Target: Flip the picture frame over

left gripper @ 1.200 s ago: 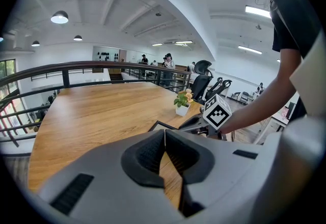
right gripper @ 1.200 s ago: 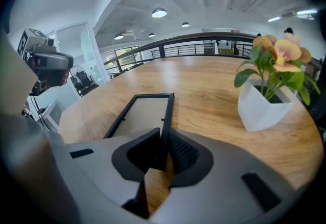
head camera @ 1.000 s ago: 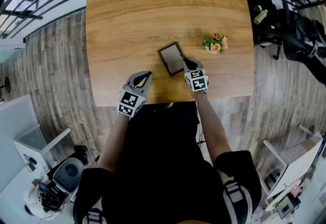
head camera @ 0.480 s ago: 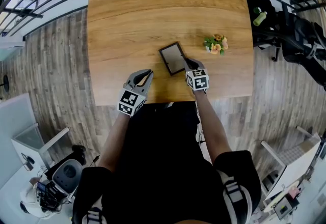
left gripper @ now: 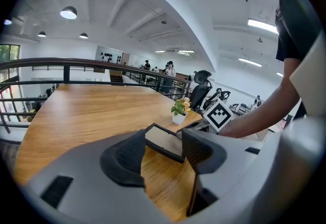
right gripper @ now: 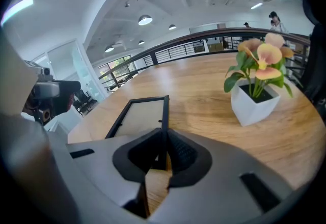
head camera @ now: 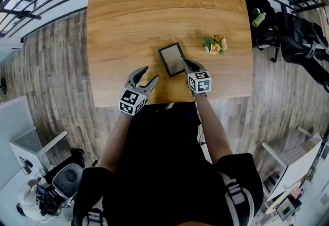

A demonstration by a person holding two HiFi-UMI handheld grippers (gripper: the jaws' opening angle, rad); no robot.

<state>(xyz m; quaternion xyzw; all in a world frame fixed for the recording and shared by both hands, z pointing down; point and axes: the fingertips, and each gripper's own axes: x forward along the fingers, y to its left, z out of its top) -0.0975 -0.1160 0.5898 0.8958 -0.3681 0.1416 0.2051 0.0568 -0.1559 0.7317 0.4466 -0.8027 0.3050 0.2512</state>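
The picture frame [head camera: 172,59], black-edged with a pale panel up, lies flat near the table's front edge. My right gripper [head camera: 188,64] is shut on its near right edge; in the right gripper view the pads [right gripper: 179,152] pinch the frame's thin black rim [right gripper: 163,116]. My left gripper [head camera: 149,74] hovers to the frame's left, clear of it. Its jaws are opening, with nothing between them. In the left gripper view the frame [left gripper: 162,139] shows beyond the spread jaws of the left gripper [left gripper: 164,155].
A small potted flower [head camera: 216,44] in a white pot stands right of the frame, close to the right gripper [right gripper: 257,85]. The wooden table [head camera: 154,4] stretches far ahead. Its front edge runs just behind both grippers. Railings and office chairs surround it.
The left gripper's jaws have gone from shut to spread apart. The right gripper and the frame have kept their place.
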